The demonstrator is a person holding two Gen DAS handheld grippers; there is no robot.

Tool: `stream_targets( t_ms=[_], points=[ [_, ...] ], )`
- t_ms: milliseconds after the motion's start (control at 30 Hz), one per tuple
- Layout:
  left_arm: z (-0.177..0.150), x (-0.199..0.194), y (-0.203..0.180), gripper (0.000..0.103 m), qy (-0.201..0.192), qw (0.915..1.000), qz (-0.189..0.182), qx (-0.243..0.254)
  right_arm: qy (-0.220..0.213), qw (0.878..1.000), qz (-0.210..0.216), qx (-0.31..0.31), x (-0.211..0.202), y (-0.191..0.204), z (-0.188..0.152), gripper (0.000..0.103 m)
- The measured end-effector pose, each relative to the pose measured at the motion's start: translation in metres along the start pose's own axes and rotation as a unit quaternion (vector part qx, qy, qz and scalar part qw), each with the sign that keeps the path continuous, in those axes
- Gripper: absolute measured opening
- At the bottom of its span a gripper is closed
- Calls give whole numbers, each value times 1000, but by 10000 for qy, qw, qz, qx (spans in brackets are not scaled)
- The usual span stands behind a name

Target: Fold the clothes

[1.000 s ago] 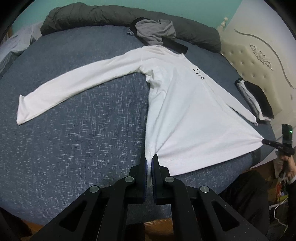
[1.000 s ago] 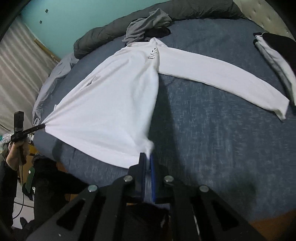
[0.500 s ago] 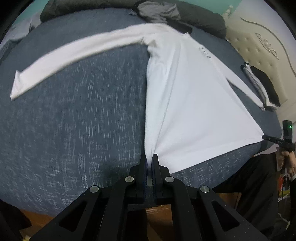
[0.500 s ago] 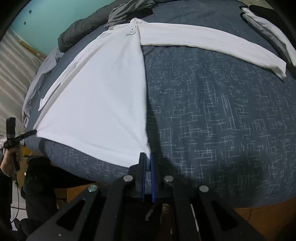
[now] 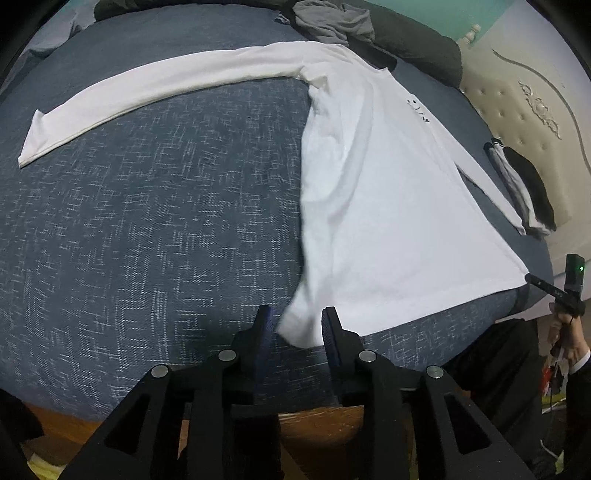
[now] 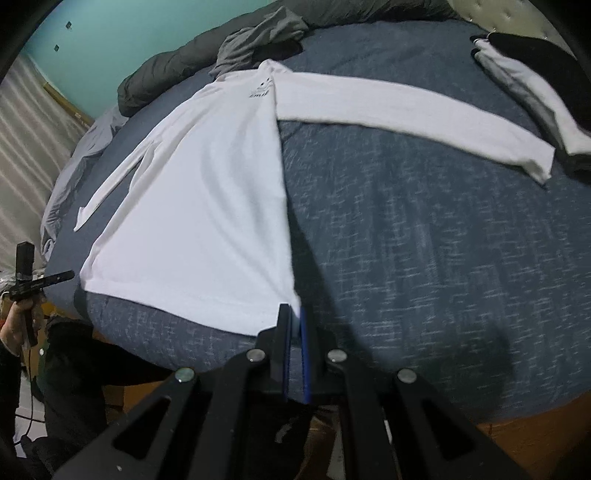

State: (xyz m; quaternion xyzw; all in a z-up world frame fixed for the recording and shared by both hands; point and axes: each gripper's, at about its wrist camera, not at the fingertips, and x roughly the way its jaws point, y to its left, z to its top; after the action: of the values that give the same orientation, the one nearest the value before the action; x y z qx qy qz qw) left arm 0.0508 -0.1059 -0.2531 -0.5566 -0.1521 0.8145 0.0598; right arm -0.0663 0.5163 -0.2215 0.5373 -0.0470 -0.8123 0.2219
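**A:** What has changed in the last second?

**B:** The left gripper (image 5: 295,325) was clamped on the hem corner of the white long-sleeved shirt (image 5: 388,206) a second ago and half a second ago. Now its jaws stand wide, and the corner lies loose and blurred between them, at the near edge of the bed (image 5: 147,229). The right gripper (image 6: 293,325) has not let go: its jaws are narrow, nipping the other hem corner, also at the near edge.

**A:** And what does that mean for the folding?

**B:** The shirt lies spread face up across the blue bedcover, collar toward the far edge, one sleeve stretched toward each side. No part of it is doubled over. The release reads as the end of a spreading or smoothing pull, so the shirt seems laid out ready for a fold.

**A:** What is hard to see?

**B:** The freed corner is smeared by motion, so whether it has settled on the cover cannot be told. In the right wrist view the cloth inside the right jaws is a sliver; how deep the bite goes is unclear. The grey garment (image 5: 332,22) beyond the collar is crumpled and partly cut off at the top. The folded black-and-white stack (image 6: 535,74) near the headboard is too small to identify piece by piece.
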Motion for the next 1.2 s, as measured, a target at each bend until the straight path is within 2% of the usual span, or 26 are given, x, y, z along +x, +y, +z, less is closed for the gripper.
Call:
stream_targets(
  t_ms=[367,700,733,767,800,933,1200],
  points=[
    [8,22,-10,30,228,9997,-65,99,-172,9995,-262,84,-7,-9,1,4],
    [8,38,-29,29,397,9978,-53,529,-141,9996,-185,144,-8,-10,-5,4],
    [8,40,-32,27,412,9975,-49,576,-136,9996,-174,156,-8,-11,-5,4],
    [7,41,-34,12,426,9971,-45,623,-132,9996,-162,169,-8,-12,-5,4],
    [8,38,-33,8,397,9972,-48,625,-134,9996,-156,175,-8,-12,-5,4],
    [8,20,-28,5,210,9982,-70,554,-160,9996,-110,181,-12,-11,-4,4],
    [10,-18,-14,4,-165,9992,-153,332,-195,9996,-27,177,-17,-9,-3,4]
  ],
)
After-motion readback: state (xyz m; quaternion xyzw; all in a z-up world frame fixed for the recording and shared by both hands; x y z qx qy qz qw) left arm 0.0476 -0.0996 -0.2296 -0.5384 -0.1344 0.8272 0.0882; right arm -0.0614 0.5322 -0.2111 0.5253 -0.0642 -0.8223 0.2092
